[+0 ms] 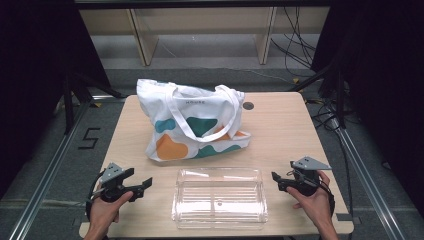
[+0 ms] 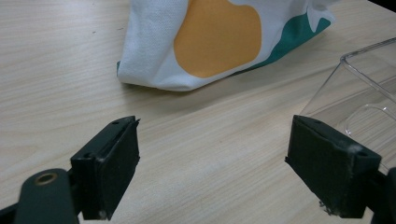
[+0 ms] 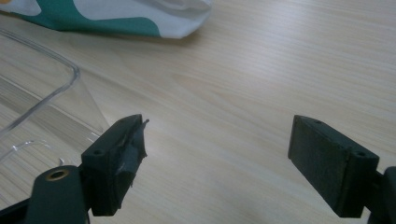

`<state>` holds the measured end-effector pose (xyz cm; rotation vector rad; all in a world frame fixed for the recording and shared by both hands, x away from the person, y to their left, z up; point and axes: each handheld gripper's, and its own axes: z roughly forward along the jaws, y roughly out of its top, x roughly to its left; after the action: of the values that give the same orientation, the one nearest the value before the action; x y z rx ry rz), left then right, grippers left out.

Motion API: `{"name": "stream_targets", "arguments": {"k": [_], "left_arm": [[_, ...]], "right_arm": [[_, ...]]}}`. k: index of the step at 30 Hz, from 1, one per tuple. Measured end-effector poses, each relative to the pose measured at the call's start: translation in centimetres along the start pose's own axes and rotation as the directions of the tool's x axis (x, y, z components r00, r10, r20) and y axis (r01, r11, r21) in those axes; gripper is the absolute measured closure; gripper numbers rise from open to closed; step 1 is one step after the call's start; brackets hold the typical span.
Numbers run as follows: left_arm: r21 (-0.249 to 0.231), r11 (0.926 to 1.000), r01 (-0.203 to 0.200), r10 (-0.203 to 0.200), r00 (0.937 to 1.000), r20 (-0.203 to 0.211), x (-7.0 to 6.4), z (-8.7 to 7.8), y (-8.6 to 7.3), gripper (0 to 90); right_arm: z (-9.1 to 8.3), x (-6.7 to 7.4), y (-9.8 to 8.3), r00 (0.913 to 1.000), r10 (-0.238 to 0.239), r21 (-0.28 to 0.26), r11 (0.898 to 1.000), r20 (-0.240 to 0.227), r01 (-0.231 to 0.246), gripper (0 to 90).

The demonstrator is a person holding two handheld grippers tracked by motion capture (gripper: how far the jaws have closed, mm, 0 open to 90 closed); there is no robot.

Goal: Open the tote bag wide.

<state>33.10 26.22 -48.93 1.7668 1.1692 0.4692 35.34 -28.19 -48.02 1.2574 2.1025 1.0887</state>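
on the near half of the light wooden table (image 1: 280, 130), a clear plastic container (image 1: 218, 197) sits open-topped, centred between the two hands. behind it lies a white tote bag (image 1: 192, 122) with orange and teal patches, handles draped over its front — the bag is close to the container's far edge but apart from it.

left gripper (image 1: 142, 186) rests low at the container's left, jaws spread wide, nothing between them; left gripper view shows bare table between the pads, the bag's orange-patched corner ahead.

right gripper (image 1: 276, 179) sits at the container's right, near it without contact — jaws likewise wide apart and empty; right gripper view shows the container's rounded corner beside one jaw.
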Motion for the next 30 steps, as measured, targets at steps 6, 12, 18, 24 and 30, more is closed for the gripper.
{"name": "stream_targets", "arguments": {"k": [6,12,18,24,30], "left_arm": [[0.006,0.9999,-0.009,0.009,0.9999,-0.006,0.0,0.0,0.0,16.0],[0.004,1.0,0.0,0.0,0.9999,-0.011,0.1,-0.1,0.0,16.0],[0.01,1.0,-0.003,0.003,1.0,-0.002,0.0,0.0,0.0,16.0],[0.007,1.0,-0.002,0.002,0.9999,-0.015,0.1,-0.1,0.1,16.0],[0.006,1.0,-0.003,0.003,0.9999,-0.016,0.2,-0.1,0.1,16.0]], "right_arm": [[-0.2,-0.3,0.3,0.9999,0.008,-0.015,1.0,0.009,-0.008,14.7],[-0.4,-0.6,1.6,1.0,0.007,-0.048,0.999,0.005,-0.007,15.4],[-0.6,-0.4,3.6,0.9998,-0.019,-0.048,0.999,-0.006,0.018,17.7],[-0.5,0.4,7.1,0.9984,-0.046,-0.077,0.996,-0.034,0.043,24.1],[0.2,1.2,10.5,0.9941,-0.083,-0.114,0.991,-0.07,0.074,26.7]]}}
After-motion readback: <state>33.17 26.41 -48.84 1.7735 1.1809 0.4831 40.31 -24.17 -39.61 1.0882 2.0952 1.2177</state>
